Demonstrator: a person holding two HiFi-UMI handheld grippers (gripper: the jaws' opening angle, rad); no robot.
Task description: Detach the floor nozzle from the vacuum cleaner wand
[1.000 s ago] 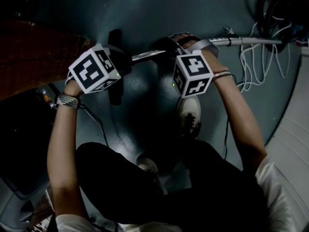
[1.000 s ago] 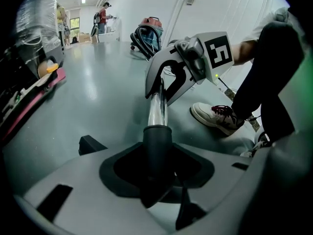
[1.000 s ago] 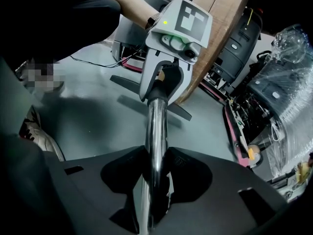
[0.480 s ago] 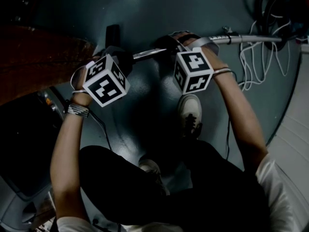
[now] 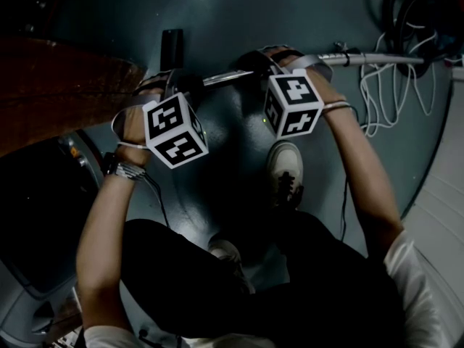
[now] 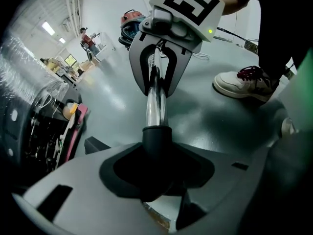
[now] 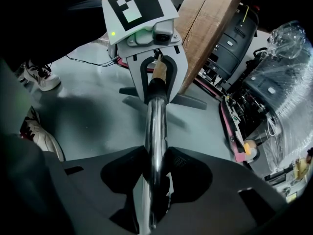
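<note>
The left gripper (image 6: pixel 156 180) is clamped on the black collar (image 6: pixel 156 138) of the floor nozzle (image 7: pixel 193 102); the right gripper (image 7: pixel 155 180) is closed round the chrome wand (image 7: pixel 156 126). The wand runs straight from one to the other, low over the floor (image 5: pixel 217 13), just off the near corner of the wooden top (image 5: pixel 65 85) (the nearest thing to a desk here). The tube is seated in the collar, so the joint looks not yet parted.

The chrome is slick, so the right jaws may slide instead of drawing the tube out. A pull off the tube's line could bind the socket. A sudden release might swing the nozzle against that corner or the shoe (image 5: pixel 284 167).

Only the left gripper view shows the seam where tube meets collar. Only the right gripper view shows the nozzle's foot lying by the wooden top's edge. The head view alone shows the white cables (image 5: pixel 384 93) trailing under the wand's far end.
</note>
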